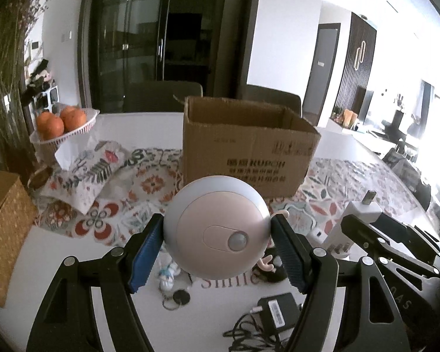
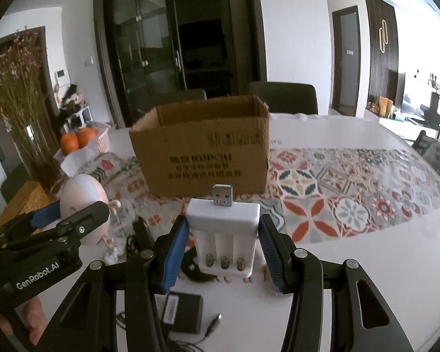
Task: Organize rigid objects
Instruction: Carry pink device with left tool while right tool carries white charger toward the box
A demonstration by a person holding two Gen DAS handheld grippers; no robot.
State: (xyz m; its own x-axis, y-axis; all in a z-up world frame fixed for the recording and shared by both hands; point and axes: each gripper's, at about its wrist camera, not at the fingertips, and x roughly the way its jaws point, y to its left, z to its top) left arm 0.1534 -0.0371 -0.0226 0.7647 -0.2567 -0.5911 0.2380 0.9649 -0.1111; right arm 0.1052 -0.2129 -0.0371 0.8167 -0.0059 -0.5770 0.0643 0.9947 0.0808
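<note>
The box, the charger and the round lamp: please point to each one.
box (image 2: 202, 152): right wrist view, front wall.
charger (image 2: 224, 234): right wrist view, white body, middle.
round lamp (image 1: 217, 228): left wrist view, pink face.

White table (image 2: 352, 267) bore a patterned runner (image 2: 337, 182) beyond the jaws and a black adapter (image 2: 180, 312) beneath them.
</note>
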